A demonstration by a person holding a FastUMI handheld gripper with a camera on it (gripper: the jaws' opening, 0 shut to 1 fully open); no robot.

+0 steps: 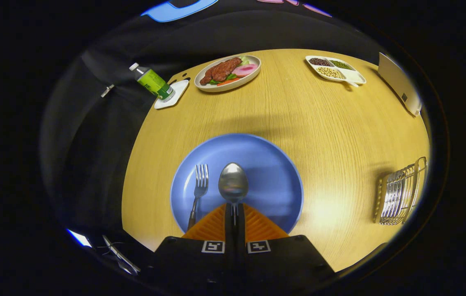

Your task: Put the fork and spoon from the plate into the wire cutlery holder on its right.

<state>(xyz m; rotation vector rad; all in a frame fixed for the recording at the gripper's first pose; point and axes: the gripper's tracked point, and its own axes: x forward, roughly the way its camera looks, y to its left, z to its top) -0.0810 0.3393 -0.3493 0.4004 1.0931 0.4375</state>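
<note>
a round wooden table (298,119) is shown from the gripper view, with the gripper (234,213) at the bottom centre of the frame. its two fingers (212,226) are drawn almost fully together, and the handle of the spoon (233,185) is pinched between them; the bowl of the spoon is seen just ahead of the fingertips, pointing away from the camera, over the blue plate (270,176). whether the spoon is lifted clear of the plate or resting on it cannot be told. the fork (198,193) is laid on the same plate just left of the spoon, tines pointing away, its handle running down beside the left finger without being touched by it. the plate is placed in the lower centre of the frame, near the front edge of the table. the wire cutlery holder (399,193) is seen at the right of the frame, well apart from the plate, close to the table's right edge. in the upper part of the frame, beyond the plate, an oval dish of food (228,73) is shown; to its left a green bottle (151,81) is stood on a small white tray (175,95), and at the upper right a white divided tray of beans (335,70) is placed.
</note>
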